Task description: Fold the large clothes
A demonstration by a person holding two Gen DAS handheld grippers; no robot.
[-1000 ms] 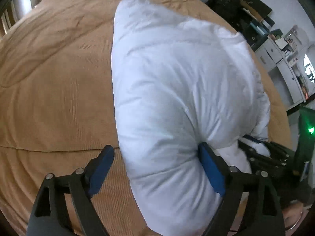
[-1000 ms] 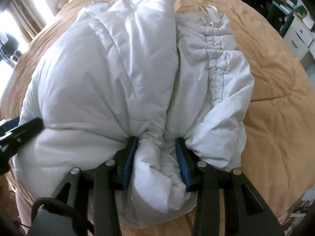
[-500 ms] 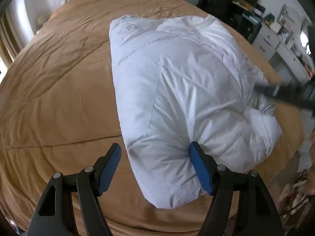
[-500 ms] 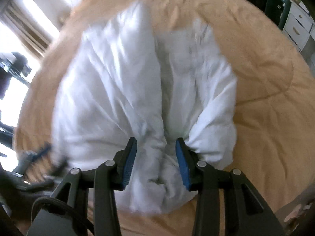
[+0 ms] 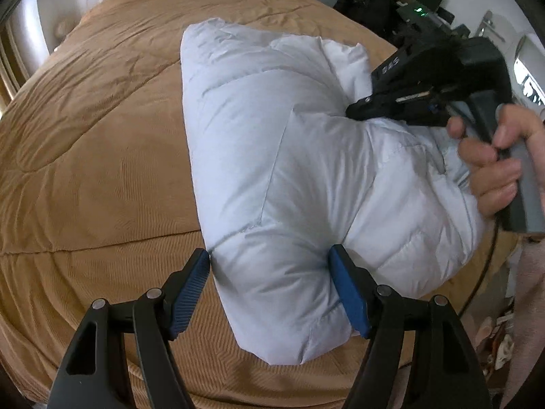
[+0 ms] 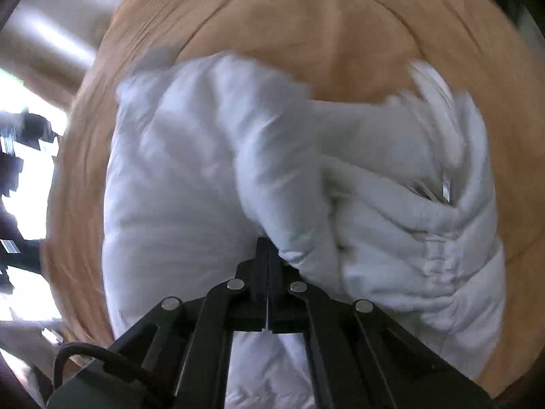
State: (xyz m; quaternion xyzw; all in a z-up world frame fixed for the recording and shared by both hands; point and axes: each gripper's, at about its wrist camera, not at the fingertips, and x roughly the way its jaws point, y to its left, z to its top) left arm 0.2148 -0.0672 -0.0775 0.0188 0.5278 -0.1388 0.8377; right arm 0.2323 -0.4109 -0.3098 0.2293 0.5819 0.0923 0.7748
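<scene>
Puffy white quilted down jacket (image 5: 272,156) mid-frame on tan bed cover (image 5: 95,156), already bundled, final tidy left. Left gripper (image 5: 269,289) fingers pinching its near corner. Right gripper (image 6: 267,252) fingers fully closed, apparently empty.

We see the right wrist view smeared by motion: the puffy white quilted jacket (image 6: 211,177) and tan corduroy bedspread (image 6: 340,34) lose their edges. In the left wrist view, the right hand-held gripper (image 5: 354,110) buries its tips in the jacket, and the dark clutter (image 5: 366,0) beyond stays unreadable.
</scene>
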